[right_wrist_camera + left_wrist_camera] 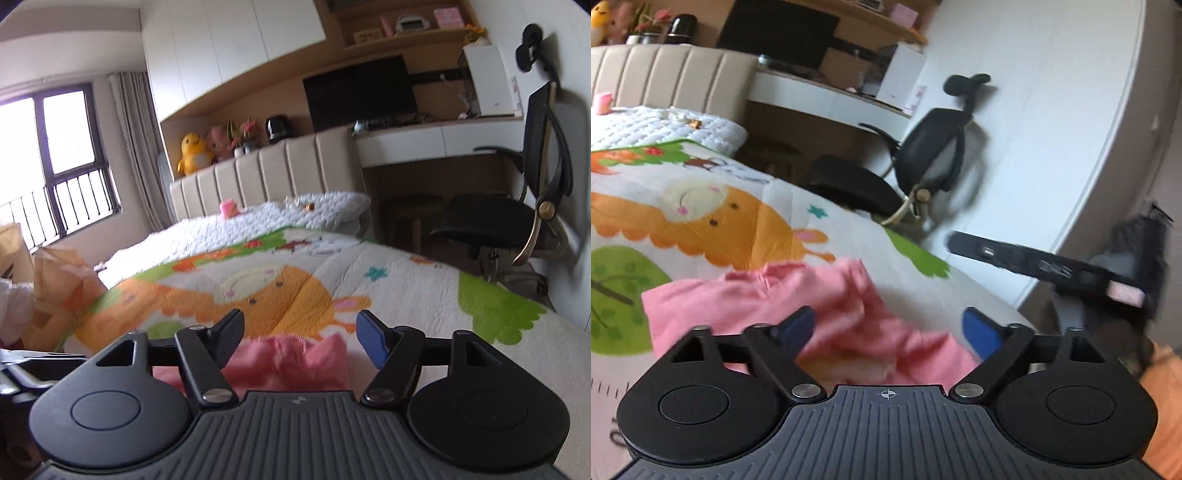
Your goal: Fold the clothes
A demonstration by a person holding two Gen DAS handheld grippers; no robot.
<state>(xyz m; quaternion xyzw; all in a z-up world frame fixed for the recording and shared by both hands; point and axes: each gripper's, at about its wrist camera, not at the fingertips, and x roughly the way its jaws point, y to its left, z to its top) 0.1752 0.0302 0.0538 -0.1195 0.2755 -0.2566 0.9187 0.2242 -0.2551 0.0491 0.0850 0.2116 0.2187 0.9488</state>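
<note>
A crumpled pink garment (798,306) lies on the cartoon-print quilt (701,206) of the bed. My left gripper (886,328) is open, its blue-padded fingers spread just above the garment's near part, holding nothing. In the right wrist view the same pink garment (291,358) lies bunched between and just beyond my right gripper (301,332), which is open and empty over the quilt (295,273). The right gripper also shows, blurred, at the right in the left wrist view (1052,269).
A beige padded headboard (266,173) and a white knitted blanket (258,221) lie at the bed's far end. A black office chair (517,206) and a desk with a monitor (362,92) stand to the right. Paper bags (55,280) stand left of the bed.
</note>
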